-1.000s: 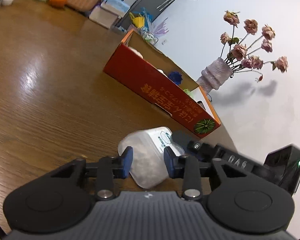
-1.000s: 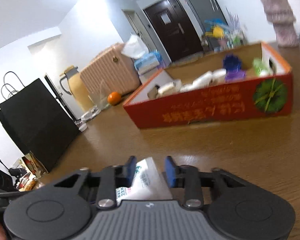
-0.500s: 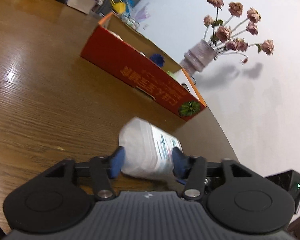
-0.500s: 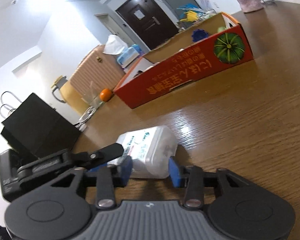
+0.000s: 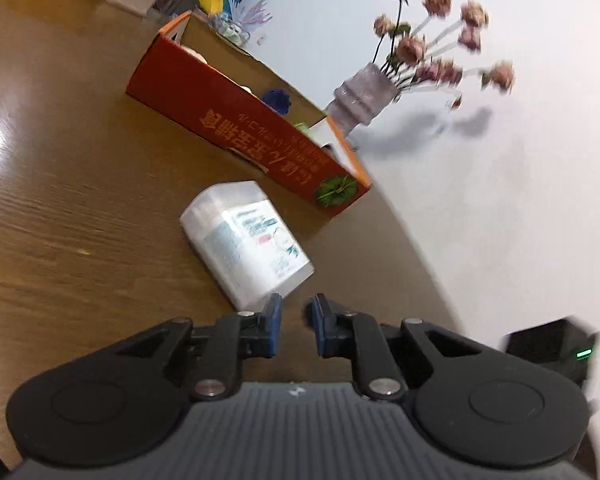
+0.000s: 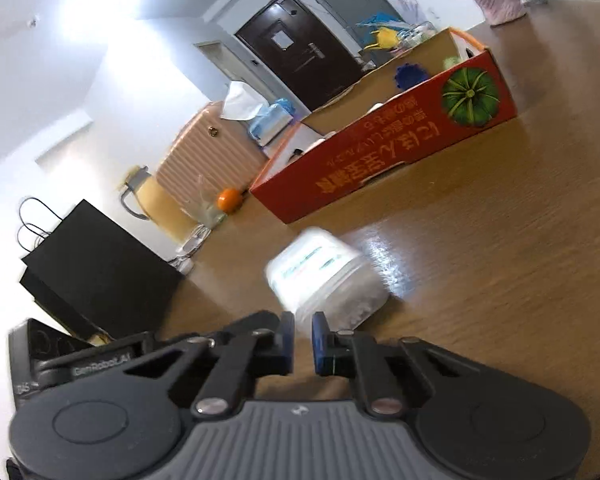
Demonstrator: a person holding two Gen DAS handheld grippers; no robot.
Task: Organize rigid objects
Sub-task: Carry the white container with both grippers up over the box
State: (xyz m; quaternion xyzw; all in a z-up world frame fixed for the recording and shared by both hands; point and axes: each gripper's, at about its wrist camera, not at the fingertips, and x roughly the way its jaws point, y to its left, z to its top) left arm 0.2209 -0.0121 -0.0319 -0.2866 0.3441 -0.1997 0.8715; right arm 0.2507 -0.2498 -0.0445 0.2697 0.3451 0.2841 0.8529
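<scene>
A white translucent plastic container (image 5: 244,244) with a printed label lies on its side on the wooden table, free of both grippers. My left gripper (image 5: 297,314) sits just short of its near corner, jaws closing to a narrow gap with nothing between them. In the right wrist view the same container (image 6: 324,280) is blurred, just ahead of my right gripper (image 6: 303,332), whose jaws are also closing on nothing. Behind the container stands a red cardboard box (image 5: 240,128) (image 6: 380,156) with an open top and several small items inside.
A vase of dried roses (image 5: 364,96) stands by the white wall past the box. The table's curved edge runs close on the right in the left wrist view. A black paper bag (image 6: 92,272), an orange (image 6: 229,200) and a ribbed suitcase (image 6: 204,156) sit at the far side.
Both grippers had the container between their fingers from opposite sides. They have let go, drawn back and closed, and the container now lies free on the table ahead of them.
</scene>
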